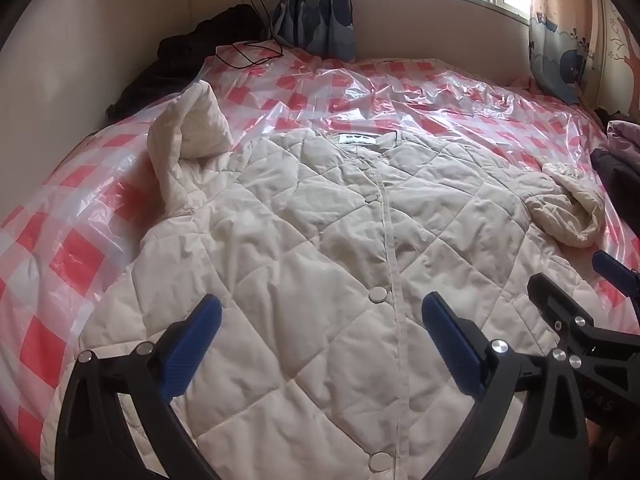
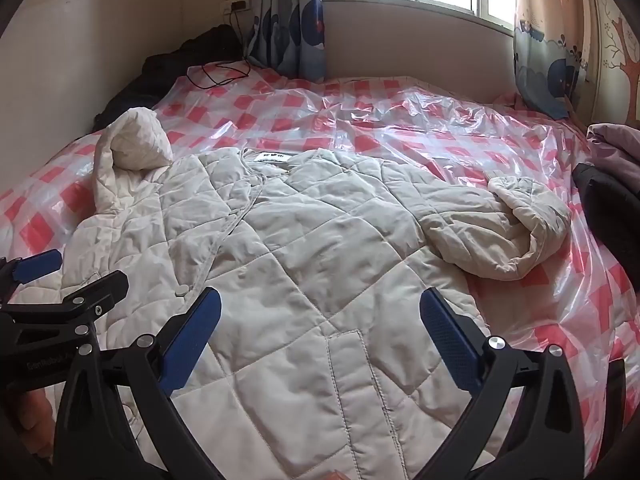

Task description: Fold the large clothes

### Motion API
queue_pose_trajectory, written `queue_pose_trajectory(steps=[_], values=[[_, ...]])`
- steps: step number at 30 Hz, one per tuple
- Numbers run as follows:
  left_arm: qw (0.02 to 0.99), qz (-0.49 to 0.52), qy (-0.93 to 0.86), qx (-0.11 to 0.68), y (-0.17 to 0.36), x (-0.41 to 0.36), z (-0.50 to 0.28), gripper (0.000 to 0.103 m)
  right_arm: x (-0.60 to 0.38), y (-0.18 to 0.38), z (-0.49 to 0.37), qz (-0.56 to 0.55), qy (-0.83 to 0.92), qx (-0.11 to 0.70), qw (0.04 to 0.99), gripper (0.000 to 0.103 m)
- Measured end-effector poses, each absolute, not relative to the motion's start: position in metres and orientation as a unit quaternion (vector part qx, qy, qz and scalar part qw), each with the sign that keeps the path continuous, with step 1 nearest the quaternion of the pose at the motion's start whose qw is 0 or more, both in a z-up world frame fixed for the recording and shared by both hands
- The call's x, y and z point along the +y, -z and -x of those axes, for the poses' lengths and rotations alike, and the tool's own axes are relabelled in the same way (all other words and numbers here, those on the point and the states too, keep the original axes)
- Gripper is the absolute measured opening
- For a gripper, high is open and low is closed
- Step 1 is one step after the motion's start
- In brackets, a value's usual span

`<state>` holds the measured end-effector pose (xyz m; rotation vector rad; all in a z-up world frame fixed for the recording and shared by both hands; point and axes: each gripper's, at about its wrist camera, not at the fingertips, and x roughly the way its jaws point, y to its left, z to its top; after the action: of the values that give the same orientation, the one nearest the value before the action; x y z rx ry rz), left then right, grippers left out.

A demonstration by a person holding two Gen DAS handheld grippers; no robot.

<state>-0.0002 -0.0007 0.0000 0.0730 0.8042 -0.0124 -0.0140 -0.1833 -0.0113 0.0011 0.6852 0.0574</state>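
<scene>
Left gripper [image 1: 322, 322]: jaws stand wide apart, nothing between them; the blue pads [image 1: 192, 348] hang above the jacket's front and touch no cloth that can be seen.
Right gripper [image 2: 320, 320]: jaws equally wide, empty; its blue pads [image 2: 450, 344] hover over the jacket's lower right panel, just above a stitched pocket flap [image 2: 348, 364].
Jacket [image 1: 320, 220]: a cream quilted jacket lies front up and closed, spread flat on the bed, collar toward the window, hem toward the cameras.
Snaps: round cream snap buttons [image 1: 378, 294] run down the centre placket.
Sleeves: the left sleeve [image 1: 192, 136] is bent upward with its cuff standing in a peak; the right sleeve [image 2: 516, 232] curls back on itself beside the body.
Neck label [image 1: 357, 139]: a white tag with dark print at the collar, too small to read.
Writing on tools: pale lettering shows on the neighbouring gripper's black body in each wrist view, too blurred to read with certainty.
Pose: both grippers tilt downward at the jacket, side by side, the right one at the right edge of the left wrist view.
Bed cover [image 1: 72, 256]: red-and-white check under a clear, crinkled plastic sheet [image 2: 420, 120].
Surroundings: dark clothes [image 1: 188, 44] by the wall, a black cable [image 1: 248, 54], patterned curtains [image 1: 316, 4].
</scene>
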Motion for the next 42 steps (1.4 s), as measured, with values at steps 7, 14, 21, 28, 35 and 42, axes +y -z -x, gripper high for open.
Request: queue_pose_trajectory(steps=[7, 14, 21, 28, 35, 42], values=[[0.921, -0.03, -0.004, 0.39, -0.002, 0.002, 0.002, 0.096, -0.183, 0.011, 0.014, 0.0, -0.028, 0.336, 0.942, 0.096], [0.916, -0.032, -0.002, 0.4, 0.006, 0.003, 0.006, 0.096, -0.182, 0.01, 0.014, 0.0, -0.025, 0.335, 0.942, 0.096], [0.909, -0.025, 0.003, 0.417, 0.014, -0.002, -0.002, 0.096, -0.19, 0.012, 0.012, -0.001, -0.016, 0.34, 0.94, 0.096], [0.904, -0.007, 0.009, 0.427, 0.016, -0.003, -0.005, 0.096, -0.192, 0.014, 0.009, -0.004, -0.013, 0.344, 0.939, 0.096], [0.902, -0.003, 0.001, 0.433, 0.02, -0.005, -0.01, 0.096, -0.194, 0.02, 0.007, -0.007, -0.014, 0.352, 0.936, 0.096], [0.903, -0.007, 0.004, 0.43, 0.02, -0.015, -0.016, 0.096, -0.2, 0.024, 0.003, -0.018, -0.011, 0.362, 0.932, 0.096]])
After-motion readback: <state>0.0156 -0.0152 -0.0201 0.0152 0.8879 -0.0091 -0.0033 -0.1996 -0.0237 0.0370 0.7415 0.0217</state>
